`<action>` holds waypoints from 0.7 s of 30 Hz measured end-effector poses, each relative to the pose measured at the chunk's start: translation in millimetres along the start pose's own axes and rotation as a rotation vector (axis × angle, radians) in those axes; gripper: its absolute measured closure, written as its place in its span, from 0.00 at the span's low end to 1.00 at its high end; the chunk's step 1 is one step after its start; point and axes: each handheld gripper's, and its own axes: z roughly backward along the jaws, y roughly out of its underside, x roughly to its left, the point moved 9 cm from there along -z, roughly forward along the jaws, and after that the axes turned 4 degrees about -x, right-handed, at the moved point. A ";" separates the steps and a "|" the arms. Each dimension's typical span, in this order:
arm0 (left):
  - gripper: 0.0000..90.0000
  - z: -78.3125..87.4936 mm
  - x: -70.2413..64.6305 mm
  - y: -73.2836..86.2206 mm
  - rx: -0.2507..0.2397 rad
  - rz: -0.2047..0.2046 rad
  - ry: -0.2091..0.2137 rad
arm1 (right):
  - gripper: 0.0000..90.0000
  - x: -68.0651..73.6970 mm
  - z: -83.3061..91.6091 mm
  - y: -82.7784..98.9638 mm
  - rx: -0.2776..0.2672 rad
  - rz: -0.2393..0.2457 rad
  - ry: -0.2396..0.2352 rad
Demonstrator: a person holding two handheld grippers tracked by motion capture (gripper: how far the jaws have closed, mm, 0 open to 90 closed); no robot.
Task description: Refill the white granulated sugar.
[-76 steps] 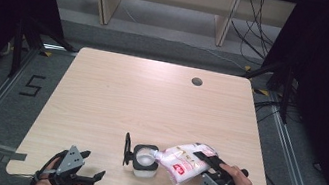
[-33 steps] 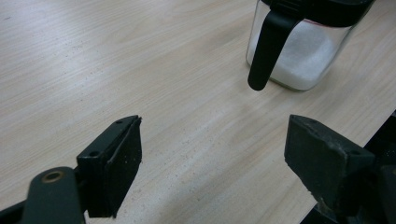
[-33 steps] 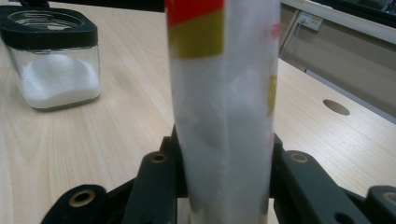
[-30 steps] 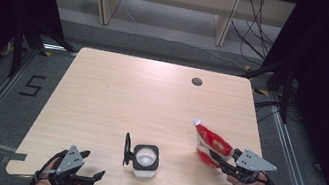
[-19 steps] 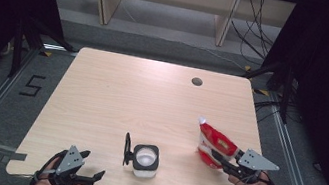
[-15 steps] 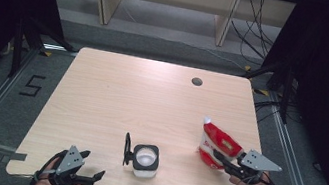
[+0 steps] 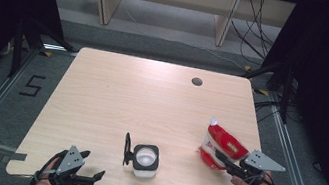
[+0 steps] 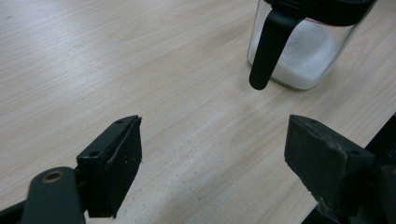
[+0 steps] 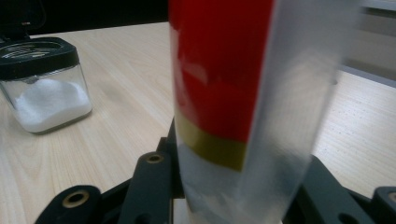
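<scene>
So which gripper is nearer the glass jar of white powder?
Left. The left gripper sits just off the jar's near-left; the right gripper, holding the red pouch, is farther right.

A black "5" is marked on the floor [image 7: 32, 85] left of the table.

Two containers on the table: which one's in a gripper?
The red-and-white pouch, standing at the table's right edge between the jaws of the right gripper. The glass jar of white powder stands untouched; the left gripper is open.
</scene>
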 end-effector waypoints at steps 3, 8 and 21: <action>0.21 0.3 -0.1 0.1 0.000 0.003 -0.002 | 0.69 -0.6 0.9 -0.1 0.003 0.005 0.009; 0.21 0.4 0.4 -0.1 -0.001 0.002 -0.008 | 0.59 0.0 5.3 -5.0 -0.023 -0.027 0.021; 0.21 0.3 -0.4 0.0 -0.003 0.023 -0.011 | 0.25 2.0 32.7 -12.7 -0.015 -0.178 0.149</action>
